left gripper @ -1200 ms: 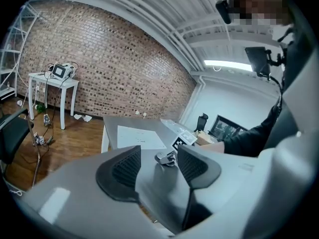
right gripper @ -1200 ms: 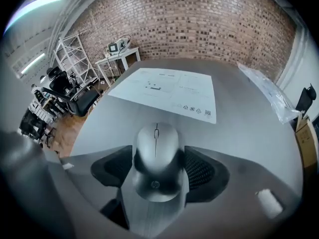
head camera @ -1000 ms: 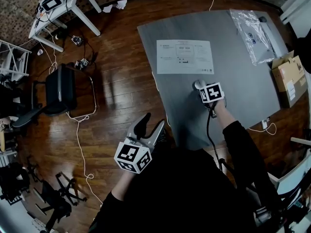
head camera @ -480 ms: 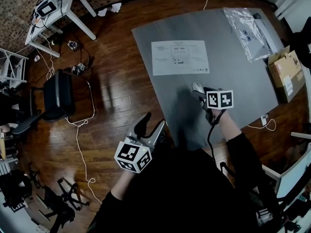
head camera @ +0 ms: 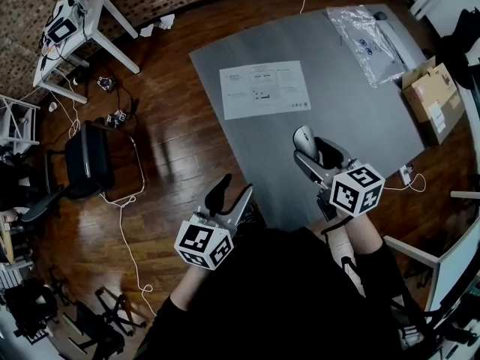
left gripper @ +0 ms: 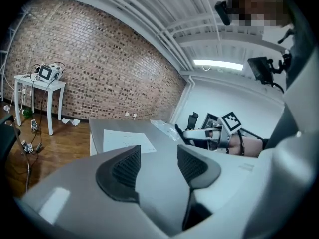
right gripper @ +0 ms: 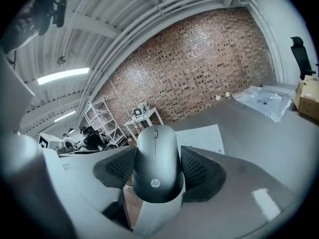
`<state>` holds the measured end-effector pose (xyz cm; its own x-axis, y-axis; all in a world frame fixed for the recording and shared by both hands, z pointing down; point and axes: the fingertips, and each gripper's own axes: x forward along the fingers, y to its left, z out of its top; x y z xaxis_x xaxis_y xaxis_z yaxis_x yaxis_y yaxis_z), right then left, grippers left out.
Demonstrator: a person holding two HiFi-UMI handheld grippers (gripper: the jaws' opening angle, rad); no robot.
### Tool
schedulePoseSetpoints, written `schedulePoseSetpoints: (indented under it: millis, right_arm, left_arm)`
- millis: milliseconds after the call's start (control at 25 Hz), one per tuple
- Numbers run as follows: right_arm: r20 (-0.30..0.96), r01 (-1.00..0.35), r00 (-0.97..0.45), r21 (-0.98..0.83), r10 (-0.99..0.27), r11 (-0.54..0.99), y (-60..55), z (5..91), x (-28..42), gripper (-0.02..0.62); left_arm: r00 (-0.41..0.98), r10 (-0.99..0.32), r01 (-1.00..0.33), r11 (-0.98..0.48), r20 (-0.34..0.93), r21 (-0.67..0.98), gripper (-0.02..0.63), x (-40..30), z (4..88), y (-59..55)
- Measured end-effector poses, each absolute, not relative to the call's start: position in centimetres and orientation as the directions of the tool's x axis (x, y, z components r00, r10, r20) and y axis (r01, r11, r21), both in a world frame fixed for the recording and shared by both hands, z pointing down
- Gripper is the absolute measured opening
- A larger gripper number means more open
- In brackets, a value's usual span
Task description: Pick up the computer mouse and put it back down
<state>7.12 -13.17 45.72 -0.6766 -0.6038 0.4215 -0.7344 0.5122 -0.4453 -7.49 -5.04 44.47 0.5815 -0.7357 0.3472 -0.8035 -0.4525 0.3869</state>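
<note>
Computer mouse (head camera: 304,137), head view: dark, pinched side to side in your right gripper (head camera: 313,153) and held up off the grey table (head camera: 360,103), above its near edge. Your left gripper (head camera: 235,188) hangs off the table's near-left corner, over the wood floor (head camera: 172,126), with its fingers spread and nothing in them. A printed sheet (head camera: 264,88) lies on the table's far left part, a clear plastic bag (head camera: 371,42) at its far right corner, and a cardboard box (head camera: 431,96) at its right edge. Left gripper view: both pads are apart, and only the table and sheet show through the gap. Your right gripper shows beyond, raised above the table. Right gripper view: the mouse sits lengthwise between the two ribbed pads, both pressing its sides. Its wheel end points away toward the table and its logo end is nearest the camera. The sheet and bag lie on the table beyond it.
</note>
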Motion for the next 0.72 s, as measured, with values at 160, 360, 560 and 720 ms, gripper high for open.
schedulePoseSetpoints:
  millis: [160, 360, 560, 720]
  right_arm:
    - [0.268, -0.691, -0.713, -0.426, -0.648, 0.584, -11.2, 40.0, 6.7, 0.291]
    - [-0.003, -0.523, -0.782, -0.542, -0.624, 0.658, -9.6, 33.9, 6.4, 0.291]
    - [-0.213, -0.336, -0.805, -0.606, -0.554, 0.722, -8.4, 29.6, 6.4, 0.291]
    - [-0.242, -0.299, -0.809, -0.617, -0.537, 0.728, -8.4, 29.1, 6.2, 0.291]
  left_arm:
    - [0.589, -0.754, -0.798, -0.485, 0.291, 0.358, 0.216, -7.2, 41.5, -5.4]
    - [0.594, -0.761, -0.795, -0.506, 0.260, 0.335, 0.216, -6.7, 40.0, -5.9]
    - [0.607, -0.748, -0.786, -0.513, 0.268, 0.345, 0.215, -5.8, 40.8, -5.1]
    - [0.609, -0.748, -0.784, -0.516, 0.265, 0.346, 0.215, -5.7, 40.7, -4.9]
